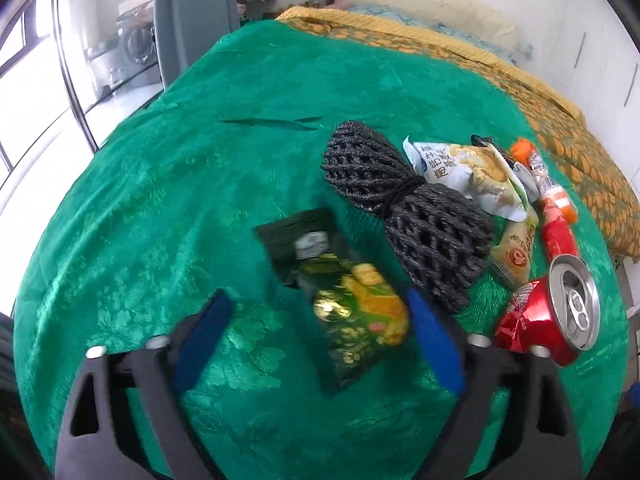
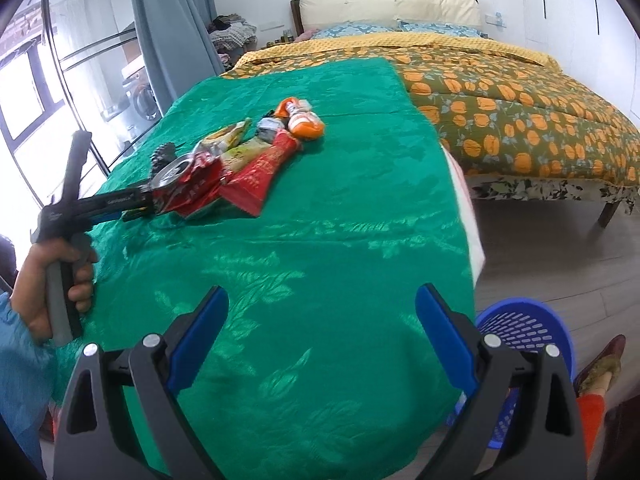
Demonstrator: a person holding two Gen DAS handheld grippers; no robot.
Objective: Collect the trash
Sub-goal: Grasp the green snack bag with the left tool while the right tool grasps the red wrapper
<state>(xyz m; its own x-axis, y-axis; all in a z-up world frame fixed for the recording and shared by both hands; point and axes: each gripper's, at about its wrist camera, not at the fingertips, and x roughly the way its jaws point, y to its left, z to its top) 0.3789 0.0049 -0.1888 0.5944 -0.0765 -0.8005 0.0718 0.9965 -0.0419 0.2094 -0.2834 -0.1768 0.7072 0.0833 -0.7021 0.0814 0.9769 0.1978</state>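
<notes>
Green brocade cloth (image 2: 320,240) covers the surface that carries all the trash. Nearest the left hand-held gripper (image 1: 318,336), whose blue pads stand wide apart and released, lies a dark green snack packet (image 1: 344,304); it sits between the two pads, blurred, and contact with either pad cannot be confirmed. Just beyond its right pad lies a black foam net (image 1: 404,208), tied at the middle. To the right of that net sit a crushed red can (image 1: 548,312), a pale snack bag (image 1: 468,172), a red sachet (image 1: 558,232) and an orange-and-white wrapper (image 1: 528,156), clustered and overlapping.

The right hand-held gripper (image 2: 322,332) hangs released over bare cloth, well short of the pile, grasping nothing. Below and to its right, on the floor off the surface's edge, stands a blue perforated basket (image 2: 520,324), the likely receptacle. Farther back is a bed with an orange-patterned quilt (image 2: 520,112).

Step in hand, as judged: the left unit is lined up to take the green packet, the first item of the collection, with every other piece untouched. The next move calls for closing the pads on the thin, flat packet, pinching an edge or lifting a fold, then carrying it across to the basket.
</notes>
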